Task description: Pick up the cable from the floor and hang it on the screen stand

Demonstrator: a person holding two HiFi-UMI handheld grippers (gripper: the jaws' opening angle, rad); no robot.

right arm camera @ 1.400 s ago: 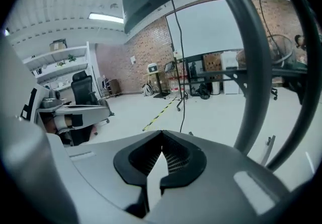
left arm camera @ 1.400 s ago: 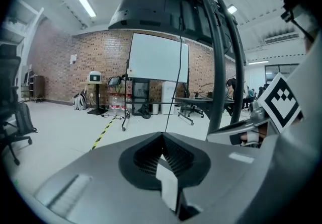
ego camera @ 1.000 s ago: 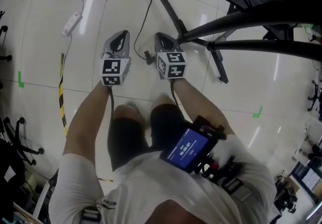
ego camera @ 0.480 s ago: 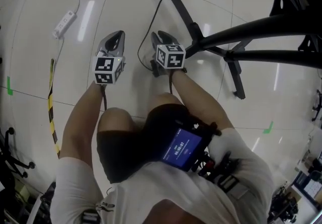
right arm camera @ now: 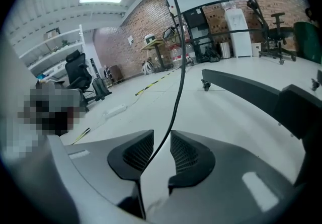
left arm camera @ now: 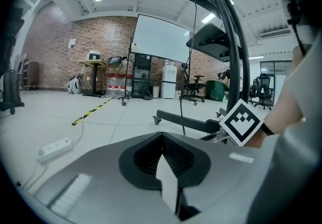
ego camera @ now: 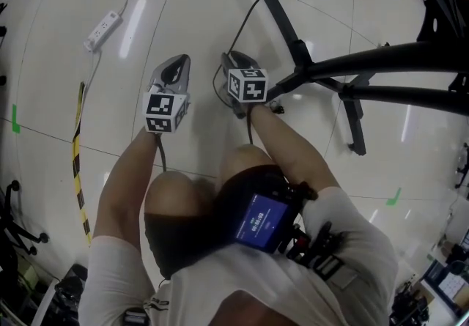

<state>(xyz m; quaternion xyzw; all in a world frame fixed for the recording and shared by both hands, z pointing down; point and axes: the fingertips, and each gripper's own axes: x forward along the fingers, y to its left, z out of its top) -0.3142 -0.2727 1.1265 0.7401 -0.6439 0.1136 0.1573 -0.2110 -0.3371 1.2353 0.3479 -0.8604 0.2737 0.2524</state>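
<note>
A thin black cable [ego camera: 247, 20] runs over the white floor from the far side toward my right gripper [ego camera: 233, 61]. In the right gripper view the cable [right arm camera: 176, 82] rises up and away through the gap of my right gripper [right arm camera: 162, 140]. Its jaws are opening, and the ribbed pads [right arm camera: 186, 155] stand clear of the cable. My left gripper [ego camera: 176, 68] hovers beside it to the left. The left gripper [left arm camera: 163, 140] is shut with nothing in it. The black screen stand [ego camera: 381, 61] reaches in from the right, and one foot [ego camera: 275, 6] lies along the floor.
A white power strip [ego camera: 102, 30] lies on the floor at far left, also visible low in the left gripper view [left arm camera: 55, 148]. Yellow-black tape [ego camera: 77, 141] runs along the left. The stand's other foot [ego camera: 352, 119] lies to the right. A whiteboard [left arm camera: 161, 39] and office chairs stand far off.
Both grippers stay side by side near the stand's foot while the head view shifts, showing more of the foot. The person's knees have come further up under the arms.
</note>
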